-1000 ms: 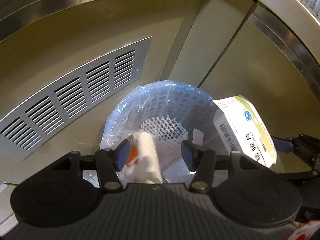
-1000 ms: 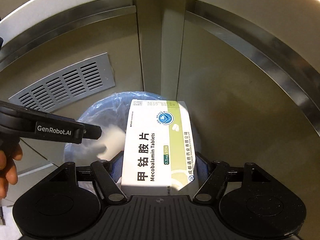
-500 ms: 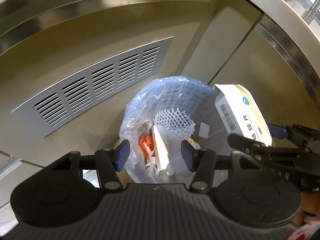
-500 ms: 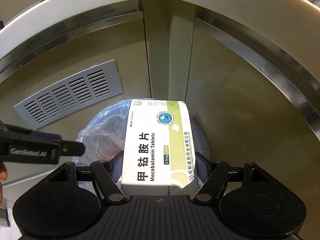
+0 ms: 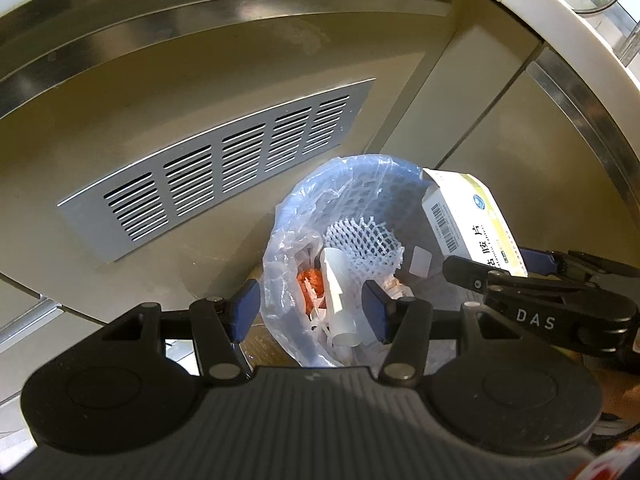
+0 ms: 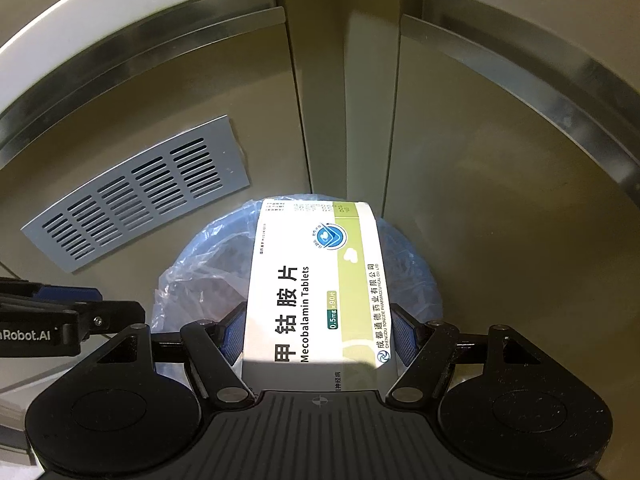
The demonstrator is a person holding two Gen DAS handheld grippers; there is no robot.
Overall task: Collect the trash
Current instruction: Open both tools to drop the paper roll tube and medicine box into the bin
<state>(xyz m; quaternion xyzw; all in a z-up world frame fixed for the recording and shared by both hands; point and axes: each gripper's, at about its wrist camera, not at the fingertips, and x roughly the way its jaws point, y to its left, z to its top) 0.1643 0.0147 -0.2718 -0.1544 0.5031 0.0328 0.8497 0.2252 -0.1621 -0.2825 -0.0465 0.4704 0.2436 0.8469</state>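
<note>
A mesh trash bin [image 5: 360,184] lined with a clear blue bag stands on the floor in a cabinet corner. It holds a white paper roll [image 5: 336,292], white foam netting [image 5: 362,240] and orange scraps [image 5: 310,282]. My left gripper [image 5: 312,312] is open and empty above the bin's near rim. My right gripper [image 6: 318,334] is shut on a white and green medicine box [image 6: 316,280] and holds it above the bin [image 6: 416,272]. The box also shows at the bin's right rim in the left wrist view [image 5: 472,220].
A grey louvred vent panel [image 5: 224,168] is set in the cabinet wall left of the bin. Beige cabinet walls meet in a corner behind it, under a white counter edge [image 6: 200,12]. The other gripper's arm [image 6: 60,320] shows at the left of the right wrist view.
My left gripper let go of the white paper roll, which now lies in the bin, and drew back and up. My right gripper still holds the box over the bin.
</note>
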